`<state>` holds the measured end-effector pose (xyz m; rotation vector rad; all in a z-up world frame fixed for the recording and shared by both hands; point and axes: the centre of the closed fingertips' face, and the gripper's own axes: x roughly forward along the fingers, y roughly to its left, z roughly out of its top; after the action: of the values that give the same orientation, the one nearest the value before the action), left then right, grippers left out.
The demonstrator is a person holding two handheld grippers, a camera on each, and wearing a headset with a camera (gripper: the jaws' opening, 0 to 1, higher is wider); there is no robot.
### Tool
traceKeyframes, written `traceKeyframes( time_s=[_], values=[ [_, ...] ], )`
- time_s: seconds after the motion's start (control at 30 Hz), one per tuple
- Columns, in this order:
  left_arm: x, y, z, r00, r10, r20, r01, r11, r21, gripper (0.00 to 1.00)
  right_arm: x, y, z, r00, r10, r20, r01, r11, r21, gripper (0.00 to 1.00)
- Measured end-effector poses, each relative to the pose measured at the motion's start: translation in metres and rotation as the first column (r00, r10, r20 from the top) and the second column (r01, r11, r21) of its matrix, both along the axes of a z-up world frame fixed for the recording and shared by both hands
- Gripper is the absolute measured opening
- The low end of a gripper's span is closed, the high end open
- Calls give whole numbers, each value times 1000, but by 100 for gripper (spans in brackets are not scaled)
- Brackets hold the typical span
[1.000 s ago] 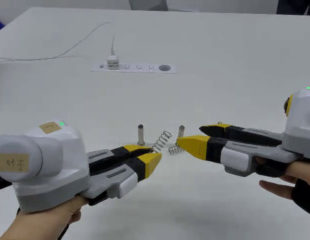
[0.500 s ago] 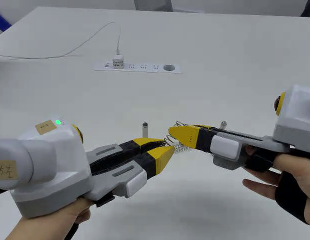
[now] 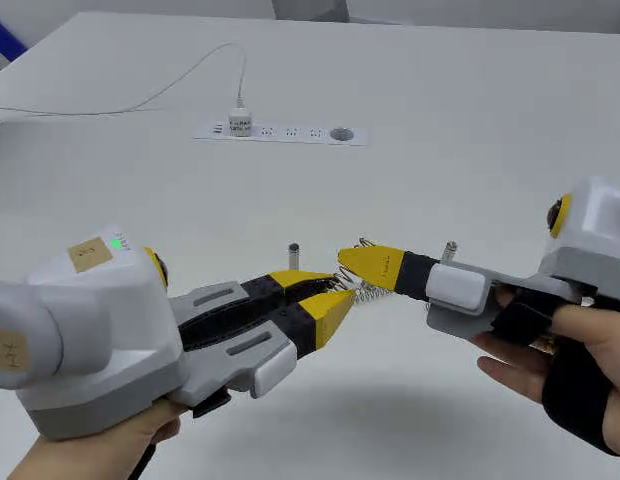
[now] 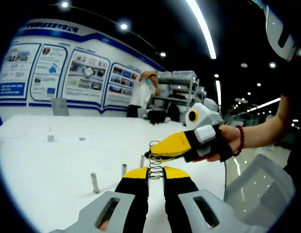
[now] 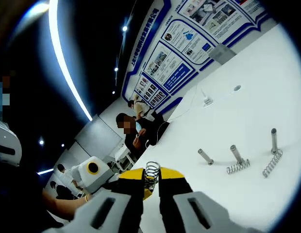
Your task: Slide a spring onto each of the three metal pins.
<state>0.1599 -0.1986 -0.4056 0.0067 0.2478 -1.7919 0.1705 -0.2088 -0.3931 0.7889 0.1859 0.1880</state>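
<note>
Left hand-held gripper (image 3: 337, 292) and right hand-held gripper (image 3: 347, 261) both clench one spring (image 4: 154, 163). Pulling apart could stretch or fling it

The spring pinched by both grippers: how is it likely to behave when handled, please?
The spring has thin, open coils, so it will probably flex and could buckle sideways if pushed. It looks light. Another spring lies on its side on the table, so a dropped one might roll.
</note>
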Motion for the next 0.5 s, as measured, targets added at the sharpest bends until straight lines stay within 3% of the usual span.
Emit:
traceKeyframes(
  time_s=[0.13,0.23,0.3,0.37,0.5],
  values=[
    [3,0,-4,997,9,83,-12,999,32,10,3,3,-1,1000,16,0,-16,998,-63,11],
    [5,0,-9,987,9,159,-19,998,66,11,6,6,-3,1000,28,-10,-29,989,-145,11],
    [6,-1,-11,982,9,186,-24,996,81,11,9,7,-4,999,33,-11,-35,983,-179,11],
    [11,-1,-15,976,26,216,-48,994,97,15,11,7,-2,999,34,-3,-34,984,-177,11],
    [16,1,-18,973,46,228,-71,992,101,25,17,1,-4,1000,26,0,-25,978,-206,11]
  ],
)
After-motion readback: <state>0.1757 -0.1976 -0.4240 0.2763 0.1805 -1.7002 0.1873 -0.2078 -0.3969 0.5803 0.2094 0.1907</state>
